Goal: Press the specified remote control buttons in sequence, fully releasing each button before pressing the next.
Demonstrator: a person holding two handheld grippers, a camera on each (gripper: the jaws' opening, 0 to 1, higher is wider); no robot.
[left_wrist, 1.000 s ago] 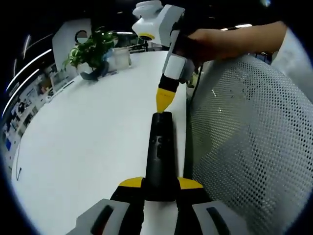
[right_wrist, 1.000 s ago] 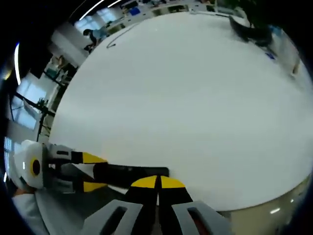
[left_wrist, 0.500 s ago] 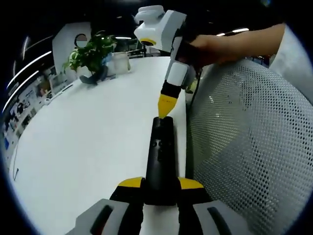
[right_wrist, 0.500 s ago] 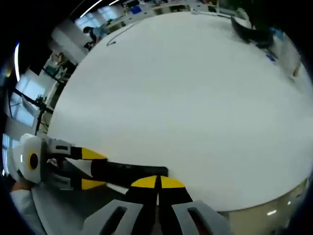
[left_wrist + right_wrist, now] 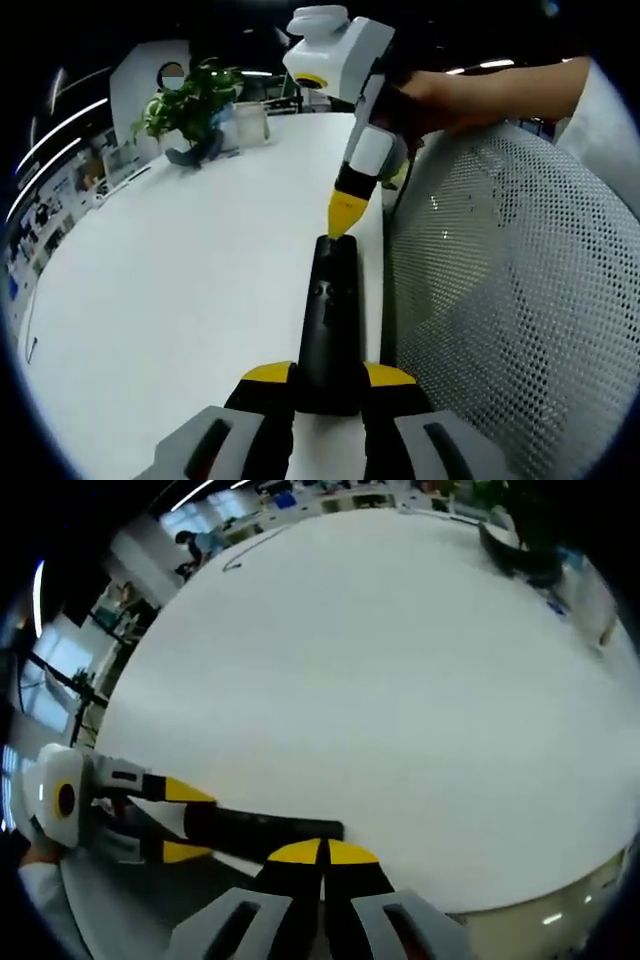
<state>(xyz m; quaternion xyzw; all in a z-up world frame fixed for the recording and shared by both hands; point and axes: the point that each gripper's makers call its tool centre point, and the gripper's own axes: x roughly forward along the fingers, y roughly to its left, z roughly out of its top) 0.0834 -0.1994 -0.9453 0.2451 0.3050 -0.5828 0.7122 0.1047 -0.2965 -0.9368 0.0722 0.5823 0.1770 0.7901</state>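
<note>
A black remote point(image 5: 330, 310) lies lengthwise above the white table point(image 5: 180, 270), near its right edge. My left gripper point(image 5: 330, 376) is shut on the remote's near end, one yellow fingertip on each side. My right gripper point(image 5: 345, 214) comes down from the top, held by a hand, shut, with its yellow tip at the remote's far end. I cannot tell whether it touches. In the right gripper view the shut right gripper point(image 5: 322, 852) sits over the end of the remote point(image 5: 265, 830), and the left gripper point(image 5: 185, 822) clamps the other end.
A potted plant point(image 5: 190, 105) and a clear container point(image 5: 250, 120) stand at the table's far side. A grey mesh chair back point(image 5: 500, 300) stands close along the table's right edge. A thin cable point(image 5: 250, 548) lies at the table's far rim.
The right gripper has leaned and shifted slightly to the right, its tip staying at the remote's far end. The left gripper still holds the remote in the same place.
</note>
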